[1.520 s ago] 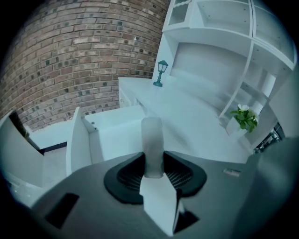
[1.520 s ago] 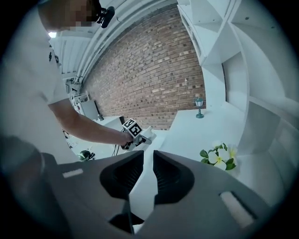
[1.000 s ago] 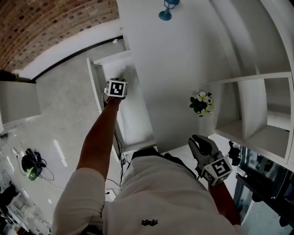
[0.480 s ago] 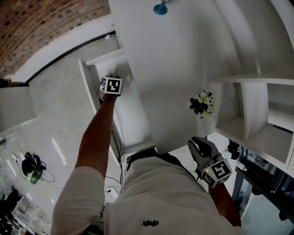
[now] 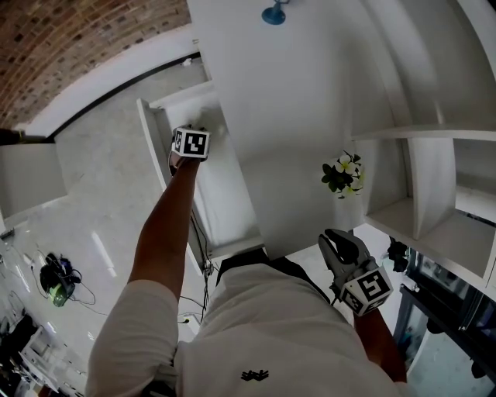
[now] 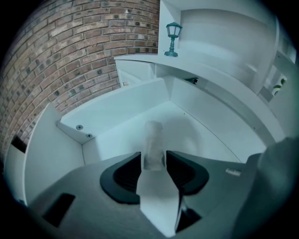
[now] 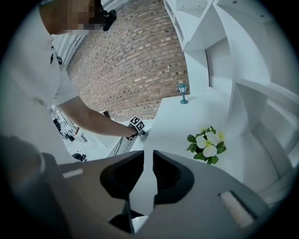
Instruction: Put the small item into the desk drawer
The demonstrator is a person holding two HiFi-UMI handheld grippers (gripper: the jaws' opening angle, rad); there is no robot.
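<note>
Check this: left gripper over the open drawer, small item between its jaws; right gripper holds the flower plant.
The right gripper holds nothing; the flower plant stands on the desk, as the right gripper view shows. The left gripper is over the open drawer, jaws opening with the small item between them.

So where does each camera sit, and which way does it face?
Head view: on the person's head, facing down at the white desk and its open white drawer; shows white-shirted torso, left arm, left gripper, right gripper.
Left gripper view: on the left gripper, facing into the drawer; its jaws are opening, small pale item between.
Right gripper view: on the right gripper, facing across the desk to a red brick wall; shows its empty jaws, the left arm.
Shared: a small teal lantern figure, in all three.
</note>
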